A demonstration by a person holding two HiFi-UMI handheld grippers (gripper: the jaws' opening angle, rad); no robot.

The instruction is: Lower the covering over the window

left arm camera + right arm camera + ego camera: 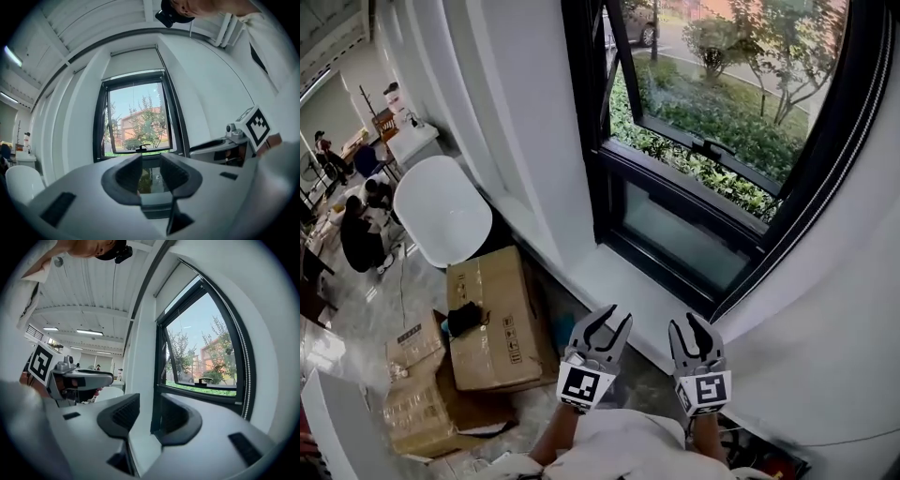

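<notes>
The black-framed window (712, 159) fills the upper right of the head view, its top sash tilted open. Its covering, a pale blind (133, 63), sits drawn up above the glass; in the right gripper view the blind (178, 287) is again at the top. A bead chain (244, 376) hangs along the window's right frame. My left gripper (602, 330) and right gripper (694, 333) hover side by side below the sill, short of the window. Both are open with nothing between their fingers. The left gripper (151, 171) points at the glass, and the right gripper (150, 416) points at the frame's left post.
A white sill (619, 286) runs under the window. Cardboard boxes (492, 319) lie on the floor to my left, with a round white chair (441, 211) behind them. People sit at desks (356, 234) at the far left. A white wall (825, 328) curves close on the right.
</notes>
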